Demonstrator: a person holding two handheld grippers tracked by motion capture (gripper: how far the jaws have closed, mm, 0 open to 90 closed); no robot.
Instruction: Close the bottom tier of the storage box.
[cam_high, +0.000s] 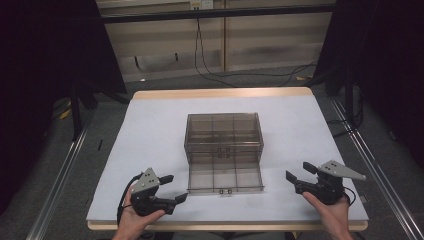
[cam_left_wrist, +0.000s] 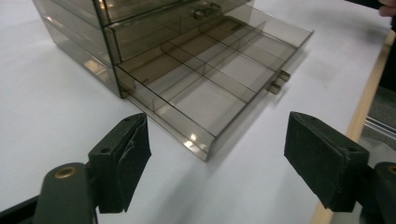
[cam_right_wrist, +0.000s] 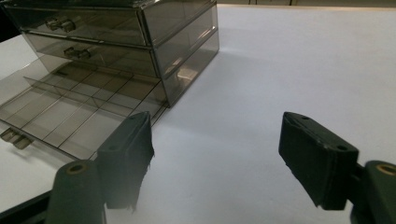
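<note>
A smoky clear plastic drawer unit (cam_high: 224, 132) stands mid-table, with its bottom drawer (cam_high: 225, 177) pulled out toward me. The drawer is divided into compartments that look empty, and its small handle (cam_high: 225, 190) faces the front edge. My left gripper (cam_high: 177, 187) is left of the drawer's front corner, open, nothing between its pads. In the left gripper view the jaws (cam_left_wrist: 215, 123) frame the drawer's near corner (cam_left_wrist: 205, 144) from a short distance. My right gripper (cam_high: 298, 171) sits right of the drawer, open and empty. The right gripper view (cam_right_wrist: 217, 123) looks past the unit (cam_right_wrist: 140, 32) over bare table.
The white table top (cam_high: 150, 130) has a wooden front edge (cam_high: 225, 226) just below both hands. The two upper drawers (cam_right_wrist: 84, 28) of the unit are closed. Black curtains flank the table, and cables (cam_high: 210, 70) lie on the floor behind it.
</note>
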